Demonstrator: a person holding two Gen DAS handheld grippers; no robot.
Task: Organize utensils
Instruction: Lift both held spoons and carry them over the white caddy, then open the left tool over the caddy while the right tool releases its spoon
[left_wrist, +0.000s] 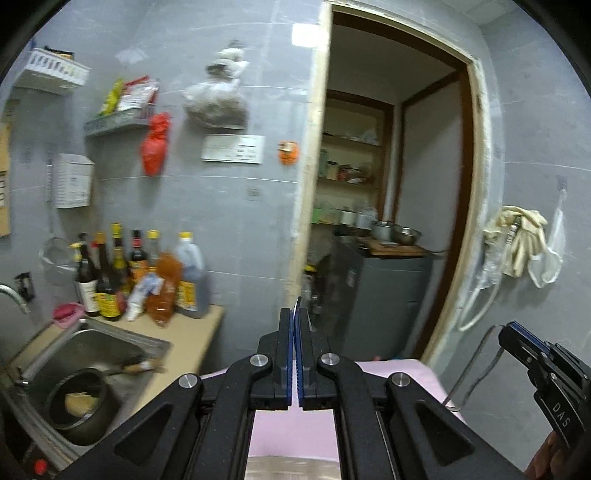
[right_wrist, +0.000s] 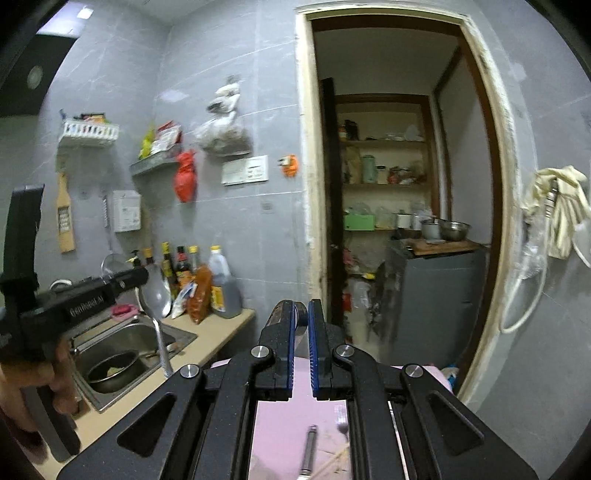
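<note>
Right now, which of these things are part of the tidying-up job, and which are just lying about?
Job: shiny metal spoon in the left fingers; thin wire utensil in the right fingers; steel handle and small fork on the pink cloth.
Lying about: dark sauce bottles; black pan in the sink; red plastic bag; cream gloves.

Spoon (right_wrist: 157, 295) handle cut by gripper frame; utensils (right_wrist: 308, 452) on pink cloth mostly hidden; bottle labels (left_wrist: 107, 299) blurred.
</note>
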